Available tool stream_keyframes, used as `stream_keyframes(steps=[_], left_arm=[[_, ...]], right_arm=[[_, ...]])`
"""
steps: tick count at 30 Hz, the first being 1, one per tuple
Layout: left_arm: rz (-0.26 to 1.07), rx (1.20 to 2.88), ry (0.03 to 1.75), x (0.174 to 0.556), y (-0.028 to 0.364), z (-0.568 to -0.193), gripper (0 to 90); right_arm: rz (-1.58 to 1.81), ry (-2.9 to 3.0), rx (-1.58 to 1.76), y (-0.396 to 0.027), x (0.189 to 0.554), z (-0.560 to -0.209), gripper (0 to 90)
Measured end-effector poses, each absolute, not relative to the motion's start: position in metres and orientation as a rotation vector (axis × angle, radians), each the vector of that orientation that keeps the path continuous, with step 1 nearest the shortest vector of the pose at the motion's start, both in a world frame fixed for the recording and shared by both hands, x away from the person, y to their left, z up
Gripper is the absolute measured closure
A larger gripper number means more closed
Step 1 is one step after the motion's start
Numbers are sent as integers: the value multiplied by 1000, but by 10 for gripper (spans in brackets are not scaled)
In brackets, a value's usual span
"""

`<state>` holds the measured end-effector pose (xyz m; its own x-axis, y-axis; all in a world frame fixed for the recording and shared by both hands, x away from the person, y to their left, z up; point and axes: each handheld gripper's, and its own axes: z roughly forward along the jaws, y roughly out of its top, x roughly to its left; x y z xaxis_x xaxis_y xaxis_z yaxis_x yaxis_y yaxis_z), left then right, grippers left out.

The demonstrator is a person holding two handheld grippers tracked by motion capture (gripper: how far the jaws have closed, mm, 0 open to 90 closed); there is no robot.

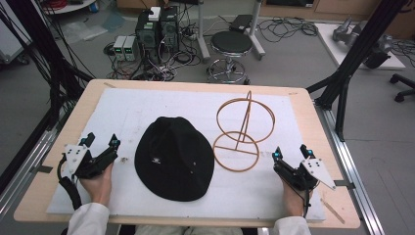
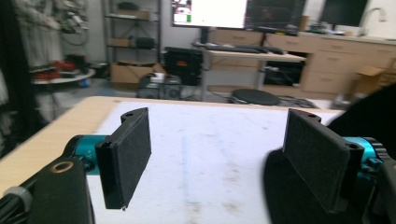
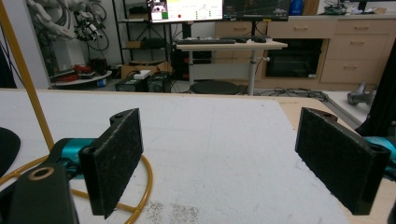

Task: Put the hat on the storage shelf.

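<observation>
As the high view shows, both forearms enter from the near edge of the table (image 1: pixel 58 147), each hand resting low on the white mat (image 1: pixel 147 100). The left tongs (image 1: pixel 101 142) sit just left of the black hat (image 1: pixel 173 157), jaws wide, nothing between them. The right tongs (image 1: pixel 291 151) sit just right of the wire hat stand (image 1: pixel 240 132), jaws likewise wide and empty. The hat lies flat at the mat's centre, its brim meeting the stand's base ring. The sleeves are cut off by the bottom edge.

In the left gripper view, the left tongs (image 2: pixel 217 158) point level along the mat, and the hat (image 2: pixel 369 112) is cut off at the right edge, partly behind the right jaw.

In the right gripper view, the right tongs (image 3: pixel 229 158) are held level; the stand (image 3: pixel 28 88) is cropped at the left, and a sliver of the hat (image 3: pixel 7 144) is seen at the left edge.
</observation>
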<state>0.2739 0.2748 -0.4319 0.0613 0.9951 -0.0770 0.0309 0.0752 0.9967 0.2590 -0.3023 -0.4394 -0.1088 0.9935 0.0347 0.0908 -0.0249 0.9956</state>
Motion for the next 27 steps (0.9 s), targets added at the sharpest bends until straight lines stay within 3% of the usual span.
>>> stream_keyframes(steps=[27], left_arm=[[1024, 1216, 1199, 277, 275, -434, 237]], right_arm=[[1278, 1350, 1247, -303, 259, -439, 143]])
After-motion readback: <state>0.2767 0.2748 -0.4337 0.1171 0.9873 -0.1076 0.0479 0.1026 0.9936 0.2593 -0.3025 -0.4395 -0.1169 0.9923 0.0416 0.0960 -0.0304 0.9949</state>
